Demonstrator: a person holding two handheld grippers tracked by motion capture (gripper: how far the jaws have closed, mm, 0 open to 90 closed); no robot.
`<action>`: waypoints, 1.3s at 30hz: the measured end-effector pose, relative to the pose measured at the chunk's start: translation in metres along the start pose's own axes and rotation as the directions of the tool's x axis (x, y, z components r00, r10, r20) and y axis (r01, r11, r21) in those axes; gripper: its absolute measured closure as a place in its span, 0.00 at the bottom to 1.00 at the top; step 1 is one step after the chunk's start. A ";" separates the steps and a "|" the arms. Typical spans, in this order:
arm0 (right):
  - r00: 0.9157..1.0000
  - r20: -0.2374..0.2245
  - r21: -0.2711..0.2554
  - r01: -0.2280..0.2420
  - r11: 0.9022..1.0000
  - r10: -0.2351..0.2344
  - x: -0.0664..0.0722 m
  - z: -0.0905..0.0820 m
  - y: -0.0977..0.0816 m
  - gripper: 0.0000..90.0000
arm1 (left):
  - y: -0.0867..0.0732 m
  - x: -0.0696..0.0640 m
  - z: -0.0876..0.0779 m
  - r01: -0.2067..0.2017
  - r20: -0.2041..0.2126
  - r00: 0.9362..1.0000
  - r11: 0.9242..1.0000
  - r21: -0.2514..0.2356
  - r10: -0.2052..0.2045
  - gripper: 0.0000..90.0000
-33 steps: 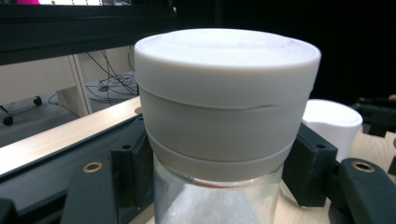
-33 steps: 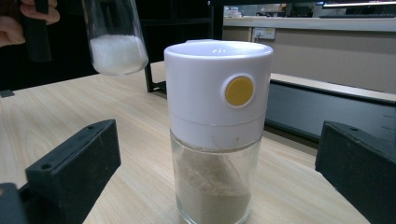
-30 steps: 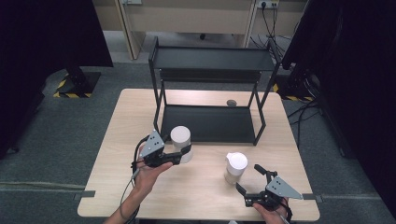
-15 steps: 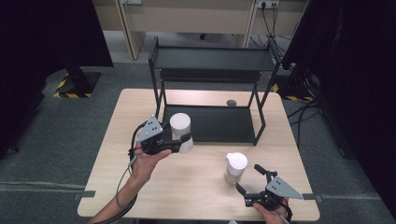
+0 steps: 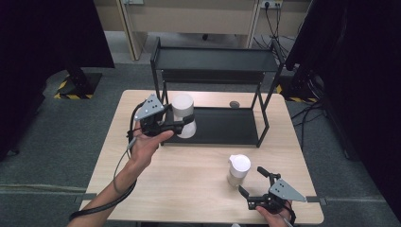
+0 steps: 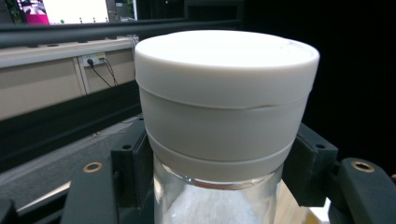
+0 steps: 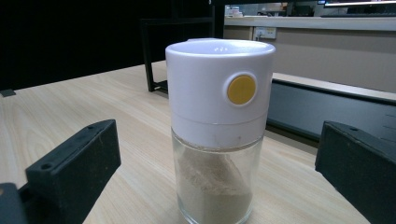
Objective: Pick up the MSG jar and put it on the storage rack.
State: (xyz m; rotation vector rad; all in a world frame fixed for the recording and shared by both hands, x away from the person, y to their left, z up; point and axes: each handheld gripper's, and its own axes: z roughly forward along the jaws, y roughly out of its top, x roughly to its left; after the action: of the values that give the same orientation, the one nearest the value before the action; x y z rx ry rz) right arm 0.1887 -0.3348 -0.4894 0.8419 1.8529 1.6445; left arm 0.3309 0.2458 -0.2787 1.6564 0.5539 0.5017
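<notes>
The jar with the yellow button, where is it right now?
The jar with the yellow button stands on the table's near right side, just ahead of the open right hand-held gripper.

Even overhead light is falling on the table (image 5: 198,189), bg staying dark; gripper views looking soft, slightly blurred at edges.

The clear glass jar with a white lid (image 6: 224,121), the clear glass shaker with a white cap and yellow button (image 7: 219,126), the black metal rack (image 5: 215,61) and the light wood-grain table (image 5: 189,184).
</notes>
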 end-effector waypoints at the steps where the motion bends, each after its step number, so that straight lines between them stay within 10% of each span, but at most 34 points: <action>1: 1.000 0.000 0.000 0.002 1.000 -0.002 0.000 0.000 0.000 0.01 | 0.004 0.001 0.001 0.003 0.001 1.000 1.000 -0.001 -0.003 0.39; 22: 1.000 -0.002 0.001 0.004 1.000 -0.004 -0.001 0.000 0.000 0.01 | 0.084 0.021 0.006 0.012 -0.022 1.000 1.000 0.017 -0.012 0.39; 39: 1.000 -0.004 0.002 0.002 1.000 -0.002 -0.001 0.000 0.000 0.00 | 0.119 0.027 0.019 0.018 -0.085 0.996 1.000 0.016 -0.016 0.39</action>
State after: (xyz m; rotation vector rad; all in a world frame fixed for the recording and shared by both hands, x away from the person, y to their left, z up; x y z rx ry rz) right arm 0.1896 -0.3354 -0.4898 0.8381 1.8583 1.6449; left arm 0.3733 0.2320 -0.1631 1.6507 0.6359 0.5583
